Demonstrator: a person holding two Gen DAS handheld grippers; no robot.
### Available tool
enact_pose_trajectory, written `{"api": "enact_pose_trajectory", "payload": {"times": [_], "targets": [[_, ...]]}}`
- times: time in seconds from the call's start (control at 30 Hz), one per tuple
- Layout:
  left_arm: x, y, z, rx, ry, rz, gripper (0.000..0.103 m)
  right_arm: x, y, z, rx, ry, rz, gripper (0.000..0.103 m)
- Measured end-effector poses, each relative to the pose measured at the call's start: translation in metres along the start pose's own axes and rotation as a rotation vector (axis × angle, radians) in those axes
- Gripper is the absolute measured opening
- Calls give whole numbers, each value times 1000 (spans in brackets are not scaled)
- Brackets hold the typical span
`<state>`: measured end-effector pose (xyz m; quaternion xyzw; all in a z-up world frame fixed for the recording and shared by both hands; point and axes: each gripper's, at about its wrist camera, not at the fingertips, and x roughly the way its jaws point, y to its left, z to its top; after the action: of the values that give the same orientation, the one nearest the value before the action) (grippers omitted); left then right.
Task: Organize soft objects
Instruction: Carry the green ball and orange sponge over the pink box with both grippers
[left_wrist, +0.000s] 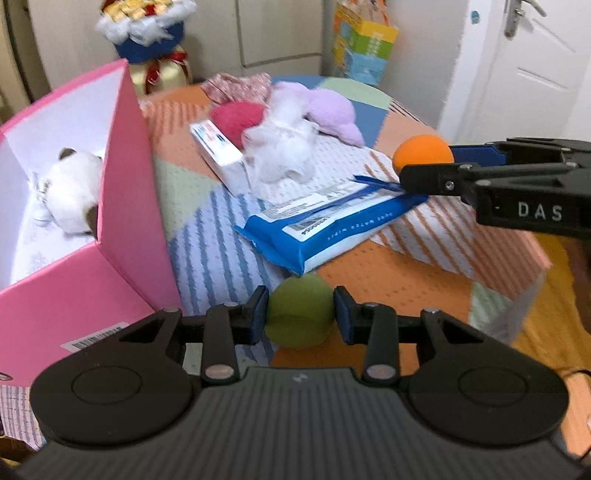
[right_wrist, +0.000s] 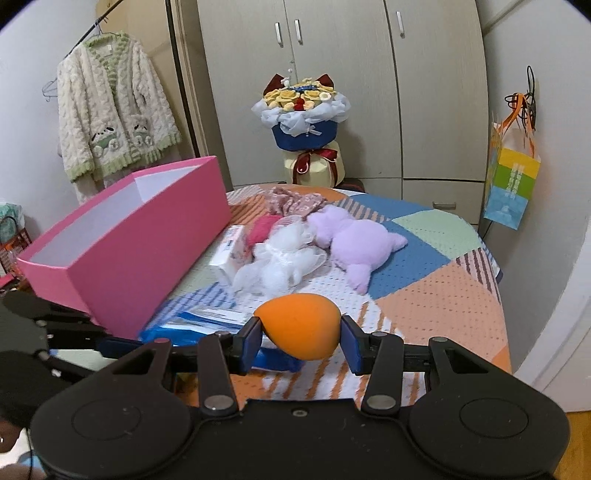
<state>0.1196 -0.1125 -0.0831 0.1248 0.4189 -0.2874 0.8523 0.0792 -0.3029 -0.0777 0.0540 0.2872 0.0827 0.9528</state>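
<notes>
Carry step: left tool (left_wrist: 300, 314) pinches the green sponge (left_wrist: 299, 312) and right tool (right_wrist: 300, 334) pinches the orange sponge (right_wrist: 300, 325), both above the worktop (right_wrist: 443, 295); next, probably swing each over the pink box (left_wrist: 125, 192) and release.

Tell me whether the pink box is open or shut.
Open. The pink box has no lid on; the left wrist view looks straight into its white interior, where a white plush toy lies.

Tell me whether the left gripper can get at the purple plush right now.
Probably not as things stand. The left gripper is already shut on the green sponge, and the wipes pack and white mesh pouf lie between it and the purple plush.
</notes>
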Motion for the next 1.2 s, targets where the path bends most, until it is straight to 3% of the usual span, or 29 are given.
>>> {"api": "enact_pose_trajectory", "payload": {"times": [0.2,0.47,0.93,1.2], "targets": [[-12,5,-5,10,52,-94,37,-13,9,-5,10,30,24,51],[-40,16,-17,4,65,-152,37,-23,25,-21,36,123,65,51],[-89,48,-35,-36,87,-181,37,-47,92,-19,-58,251,199,51],[-129,84,-31,-45,42,-174,37,-61,133,7,-197,203,189,51]]}}
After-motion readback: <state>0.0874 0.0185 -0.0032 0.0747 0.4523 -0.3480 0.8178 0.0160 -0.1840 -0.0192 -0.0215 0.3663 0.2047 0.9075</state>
